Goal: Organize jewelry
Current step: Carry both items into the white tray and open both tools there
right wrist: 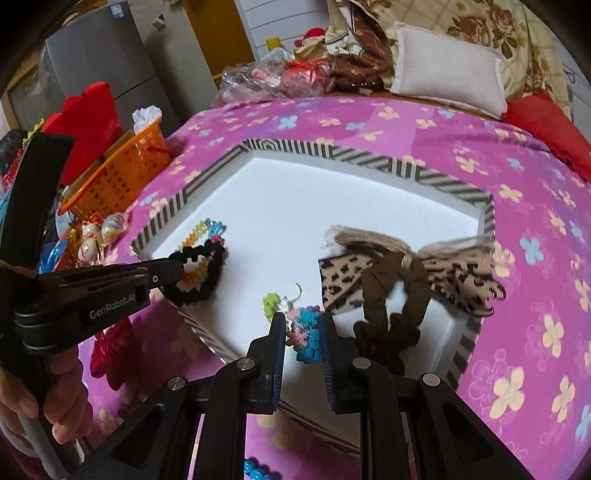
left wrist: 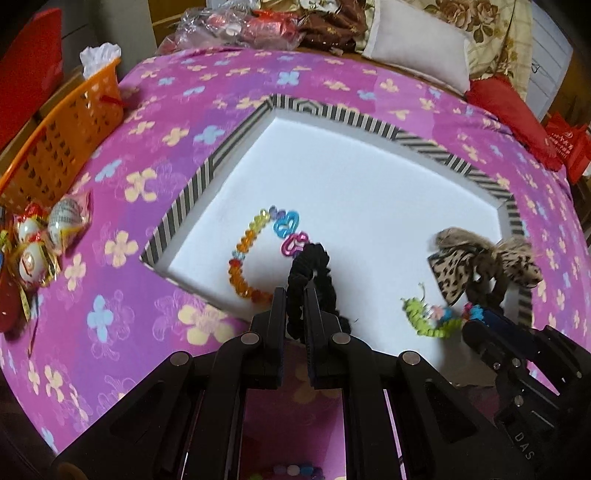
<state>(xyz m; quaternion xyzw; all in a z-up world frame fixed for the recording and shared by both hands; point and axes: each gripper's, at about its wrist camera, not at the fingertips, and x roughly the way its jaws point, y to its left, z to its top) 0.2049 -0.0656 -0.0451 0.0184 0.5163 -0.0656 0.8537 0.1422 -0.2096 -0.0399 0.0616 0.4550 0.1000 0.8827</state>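
Note:
A striped-rim white tray (left wrist: 207,173) lies on the pink flowered bedspread. My left gripper (left wrist: 295,295) is shut on a black scrunchie (left wrist: 310,266) over the tray's near edge; it also shows in the right wrist view (right wrist: 199,273). A rainbow bead bracelet (left wrist: 243,254) lies in the tray just beyond. My right gripper (right wrist: 303,325) is shut on a blue and green woven bracelet (right wrist: 308,332), whose green end (left wrist: 424,317) trails on the tray. A leopard-print bow scrunchie (right wrist: 406,273) lies at the tray's right.
An orange basket (left wrist: 62,140) stands at the bed's left edge, with wrapped round ornaments (left wrist: 44,236) beside it. A white pillow (left wrist: 417,40), red cloth (left wrist: 509,110) and plastic bags (left wrist: 236,26) lie at the far end.

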